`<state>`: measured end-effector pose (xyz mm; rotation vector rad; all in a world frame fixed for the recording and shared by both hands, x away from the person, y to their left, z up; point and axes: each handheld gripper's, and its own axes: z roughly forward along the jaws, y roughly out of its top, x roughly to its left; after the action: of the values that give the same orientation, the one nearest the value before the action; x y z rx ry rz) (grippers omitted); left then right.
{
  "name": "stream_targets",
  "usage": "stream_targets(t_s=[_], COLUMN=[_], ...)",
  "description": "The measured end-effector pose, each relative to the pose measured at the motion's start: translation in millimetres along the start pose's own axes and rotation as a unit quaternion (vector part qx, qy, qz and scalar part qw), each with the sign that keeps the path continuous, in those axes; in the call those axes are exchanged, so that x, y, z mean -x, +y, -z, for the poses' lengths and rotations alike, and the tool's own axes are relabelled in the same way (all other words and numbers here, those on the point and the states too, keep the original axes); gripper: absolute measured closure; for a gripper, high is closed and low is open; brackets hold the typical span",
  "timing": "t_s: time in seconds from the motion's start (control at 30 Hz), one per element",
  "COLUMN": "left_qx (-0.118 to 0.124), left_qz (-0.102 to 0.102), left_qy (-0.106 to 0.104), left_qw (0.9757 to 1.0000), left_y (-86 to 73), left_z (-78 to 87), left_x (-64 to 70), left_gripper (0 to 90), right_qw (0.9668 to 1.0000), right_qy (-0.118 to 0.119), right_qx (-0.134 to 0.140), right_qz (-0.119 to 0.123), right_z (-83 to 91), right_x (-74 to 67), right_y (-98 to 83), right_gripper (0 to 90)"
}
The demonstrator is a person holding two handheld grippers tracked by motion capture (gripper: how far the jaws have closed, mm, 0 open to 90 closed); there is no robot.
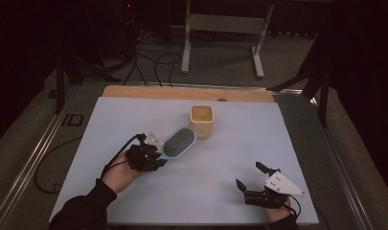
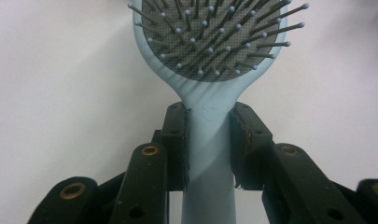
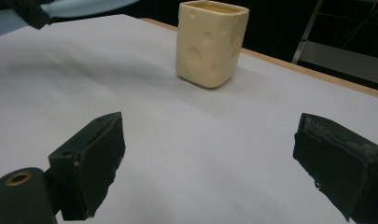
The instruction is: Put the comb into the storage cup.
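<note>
A light blue hairbrush (image 1: pixel 178 142) with a dark bristle pad is held above the white table cover, left of middle. My left gripper (image 1: pixel 153 155) is shut on its handle; in the left gripper view both pads clamp the handle (image 2: pixel 209 140) just below the brush head (image 2: pixel 214 37). A cream yellow square cup (image 1: pixel 201 121) with dimpled sides stands upright behind the brush head, also seen in the right gripper view (image 3: pixel 212 43). My right gripper (image 1: pixel 251 176) rests near the front right edge, jaws wide open with nothing between them (image 3: pixel 210 163).
The white cover (image 1: pixel 239 143) lies on a wooden table whose far edge (image 1: pixel 182 92) shows. Cables and a metal stand (image 1: pixel 225 28) are on the floor beyond. A cable trails from the left gripper across the cover.
</note>
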<state>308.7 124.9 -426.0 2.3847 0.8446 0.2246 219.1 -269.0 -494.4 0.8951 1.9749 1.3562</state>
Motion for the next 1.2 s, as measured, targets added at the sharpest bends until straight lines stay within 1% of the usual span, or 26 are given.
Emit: stream_targets(t_s=[0.07,0.1,0.17,0.2,0.27,0.3,0.33,0.37,0.4,0.43,0.47,0.5,0.6,0.63,0.67,0.7,0.77,0.8,0.9,0.93,1.0,1.03,1.07,1.1,1.13,1.2], left_qx=[0.008,0.014,0.021,0.030,0.032,0.037,0.044,0.044,0.053,0.054,0.060,0.061,0.067,0.068,0.075,0.074,0.080,0.081,0.086,0.089,0.099,0.099,0.101,0.102,0.107,0.109], left_qz=[0.002,0.000,-0.001,-0.004,-0.004,-0.008,-0.005,-0.003,-0.006,-0.007,-0.007,-0.007,-0.012,-0.010,-0.015,-0.015,-0.017,-0.019,-0.019,-0.018,-0.014,-0.014,-0.017,-0.015,-0.020,-0.021], left_qy=[0.004,-0.001,0.005,0.003,0.004,0.007,0.009,0.005,0.009,0.007,0.011,0.008,0.016,0.009,0.017,0.011,0.013,0.004,0.005,0.000,0.002,0.002,0.007,0.005,0.012,0.012], left_qw=[1.0000,0.9999,0.9998,0.9995,0.9995,0.9993,0.9990,0.9990,0.9985,0.9985,0.9981,0.9981,0.9975,0.9976,0.9970,0.9971,0.9965,0.9965,0.9961,0.9959,0.9950,0.9950,0.9947,0.9947,0.9940,0.9938], left_y=[1.7,2.3,4.0,5.0,6.0,6.8,7.5,8.8,10.9,12.4,13.4,14.8,17.5,18.9,21.1,22.5,24.5,25.7,28.0,29.1,33.0,33.0,34.5,36.3,39.3,42.4], left_z=[2.2,3.2,5.0,6.6,7.3,8.2,8.9,9.5,10.5,10.7,11.0,11.4,11.9,12.1,12.6,12.9,13.3,13.4,13.8,14.4,15.4,15.4,15.7,15.8,16.0,16.0], left_x=[-0.2,-0.3,0.7,1.0,1.1,1.7,1.7,1.0,1.3,1.1,1.5,0.7,1.7,1.6,3.3,3.0,3.9,3.3,3.1,1.9,0.0,0.0,0.2,0.2,1.4,1.9], left_gripper=[70.3,70.3,70.3,70.3,70.3,70.3,70.3,70.3,70.3,70.3,70.3,70.3,70.3,70.3,70.3,70.3,70.3,70.3,70.3,70.3,70.3,70.3,70.3,70.3,70.3,70.3], right_qw=[1.0000,1.0000,1.0000,1.0000,1.0000,1.0000,1.0000,1.0000,1.0000,1.0000,1.0000,1.0000,1.0000,1.0000,1.0000,1.0000,1.0000,1.0000,1.0000,1.0000,1.0000,1.0000,1.0000,1.0000,1.0000,1.0000], right_qy=[0.000,0.000,0.000,0.000,0.000,0.000,0.000,0.000,0.000,0.000,0.000,0.000,0.000,0.000,0.000,-0.001,-0.001,0.000,0.000,0.000,0.000,-0.001,-0.001,-0.001,0.000,0.000], right_qx=[0.000,0.000,0.000,0.000,0.001,0.001,0.000,0.001,0.001,0.002,0.001,0.001,0.001,0.001,0.002,0.001,0.001,0.002,0.002,0.002,0.001,0.001,0.001,0.001,0.001,0.001], right_qz=[0.001,0.001,0.000,-0.001,-0.001,0.001,0.000,-0.001,-0.002,-0.001,0.001,-0.002,-0.001,-0.001,-0.002,-0.002,-0.002,-0.002,-0.002,-0.002,0.000,-0.002,-0.002,-0.001,-0.001,0.001], right_z=[0.4,0.4,0.3,0.1,0.0,0.1,0.2,0.1,0.1,0.1,0.2,0.0,0.0,0.0,0.0,0.0,-0.1,-0.1,0.0,0.0,0.3,0.1,0.0,0.0,0.0,0.4], right_x=[0.7,0.7,0.5,0.1,0.0,0.2,0.2,0.2,0.2,0.2,0.5,0.1,0.1,0.1,0.1,0.1,0.2,0.1,0.0,0.0,0.6,0.3,0.3,0.2,0.2,0.5], right_y=[0.0,0.0,0.0,0.1,0.1,0.1,0.1,0.1,0.1,0.2,0.1,0.1,0.1,0.2,0.2,0.2,0.2,0.3,0.3,0.3,0.2,0.2,0.2,0.2,0.1,0.2], right_gripper=[9.1,9.1,9.1,9.1,9.1,9.1,9.1,9.1,9.1,9.1,9.1,9.1,9.1,9.1,9.1,9.1,9.1,9.1,9.1,9.1,9.1,9.1,9.1,9.1,9.1,9.1])
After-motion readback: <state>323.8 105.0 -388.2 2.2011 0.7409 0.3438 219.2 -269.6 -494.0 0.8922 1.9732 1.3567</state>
